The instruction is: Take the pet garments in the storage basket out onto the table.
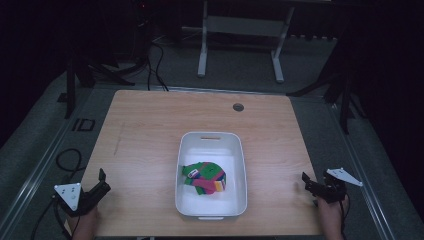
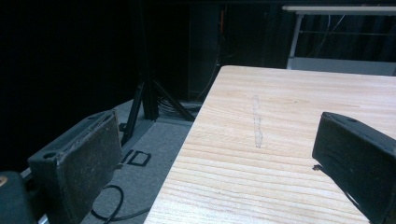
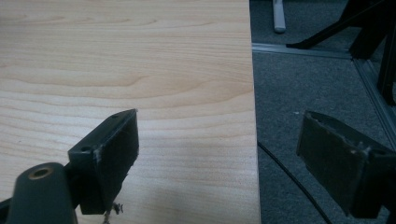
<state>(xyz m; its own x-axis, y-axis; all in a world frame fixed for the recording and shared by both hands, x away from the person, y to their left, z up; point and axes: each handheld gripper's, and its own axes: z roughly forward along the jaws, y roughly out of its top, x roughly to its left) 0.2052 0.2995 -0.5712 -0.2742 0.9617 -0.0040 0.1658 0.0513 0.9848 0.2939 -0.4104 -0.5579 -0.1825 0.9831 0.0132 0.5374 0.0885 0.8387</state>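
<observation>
Nearest the high camera, the left tool [image 1: 100, 182] and the right tool [image 1: 309, 181] are held low at the near corners of the bench [image 1: 145, 130], each well apart from the white tub [image 1: 242, 165], which is taken as the landmark at the middle of the near half of the bench. To the left of the tub, the left tool is seen with its two black jaws spread wide and nothing between them; in the left gripper view [image 2: 215, 154] one jaw is seen over the grey floor and the other over the wood, with a faint pale scuff mark [image 2: 256, 123] on the boards ahead. To the right of the tub, the right tool is likewise seen with its jaws wide apart and empty; in the right gripper view [image 3: 219, 154] the bench edge is straddled, one jaw over the wood and the other over the carpet. Inside the tub, a bundle of multicoloured cloth [image 1: 205, 177] in green, pink, yellow and blue is found lying on the bottom, towards the near half, untouched by either tool.
</observation>
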